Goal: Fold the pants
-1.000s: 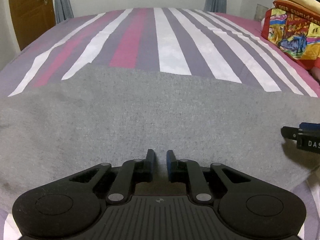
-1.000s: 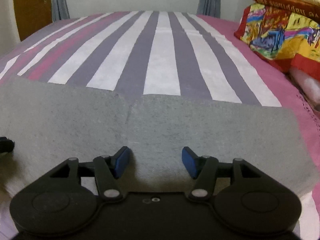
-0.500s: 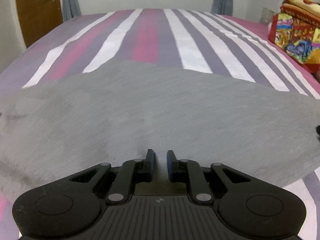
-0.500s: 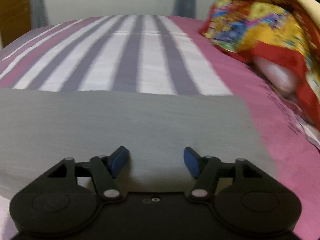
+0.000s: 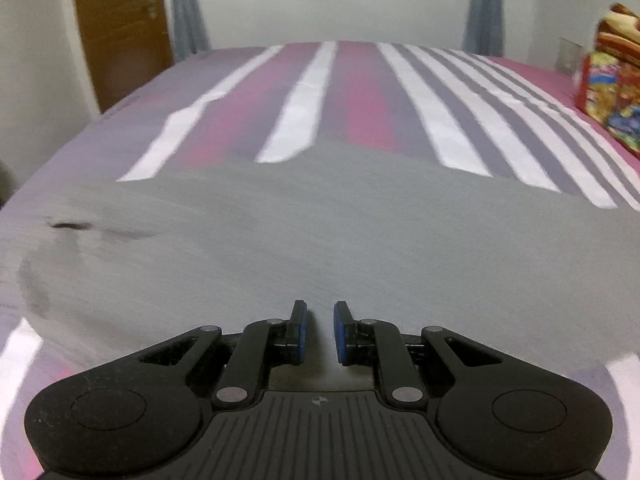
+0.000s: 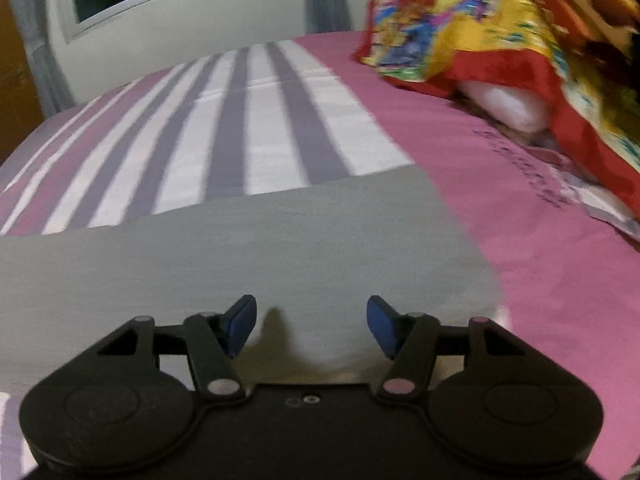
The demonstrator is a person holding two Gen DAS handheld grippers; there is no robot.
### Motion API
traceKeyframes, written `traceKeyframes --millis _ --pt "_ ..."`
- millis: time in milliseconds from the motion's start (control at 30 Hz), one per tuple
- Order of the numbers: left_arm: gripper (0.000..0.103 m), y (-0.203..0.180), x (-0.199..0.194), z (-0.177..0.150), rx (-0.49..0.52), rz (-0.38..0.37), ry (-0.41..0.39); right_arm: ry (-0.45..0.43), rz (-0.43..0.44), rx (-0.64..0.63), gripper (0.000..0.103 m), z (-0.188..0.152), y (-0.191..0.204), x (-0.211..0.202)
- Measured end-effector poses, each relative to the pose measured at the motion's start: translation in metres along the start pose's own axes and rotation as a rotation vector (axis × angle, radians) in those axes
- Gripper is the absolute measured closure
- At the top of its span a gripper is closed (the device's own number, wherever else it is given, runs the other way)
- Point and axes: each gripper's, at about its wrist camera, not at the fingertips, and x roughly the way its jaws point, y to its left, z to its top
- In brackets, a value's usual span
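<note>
Pants [image 5: 320,232] lie flat across the near part of the bed [image 5: 360,92], a wide gray cloth that fills most of what your left camera sees. Your left gripper [image 5: 319,330] sits low over the near edge of that gray cloth, and its jaws are almost together, with only a thin gap between the blue pads [image 5: 341,332]; you cannot tell from here if any cloth is pinched in that gap. On the left side of the pants there are a few dark creases. Your right gripper [image 6: 311,326] is over the right end of the pants [image 6: 240,252], and its jaws stand wide apart with nothing between them. The right edge of the gray cloth stops just to the right of that gripper, where the pink sheet [image 6: 540,240] shows. Far on the right a bright red and yellow blanket [image 6: 480,28] is piled up on the bed. Both pictures are a bit blurry.
</note>
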Motion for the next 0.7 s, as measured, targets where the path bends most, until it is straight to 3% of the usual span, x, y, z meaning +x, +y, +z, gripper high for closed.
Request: traceKeyframes --millis 300,367,433,500,600,700 --pt "0.088 0.057 0.056 0.024 -0.066 0.098 0.064 0.024 0.128 -0.147 0.042 0.006 0.113 0.023" --pt "0.088 0.073 0.067 0.02 -0.052 0.167 0.081 0.036 0.129 -0.182 0.042 0.004 0.129 0.033" --pt "0.088 0.091 0.069 0.011 -0.06 0.207 0.08 0.063 0.107 -0.213 0.042 -0.001 0.135 0.045" --pt "0.088 0.104 0.065 0.001 -0.081 0.192 0.071 0.056 0.097 -0.241 0.038 -0.008 0.133 0.053" --pt "0.088 0.103 0.057 -0.004 -0.067 0.208 0.066 0.067 0.104 -0.24 0.038 -0.005 0.131 0.053" --pt "0.088 0.098 0.045 0.005 -0.132 0.18 0.068 0.057 0.127 -0.194 0.04 0.004 0.117 0.037"
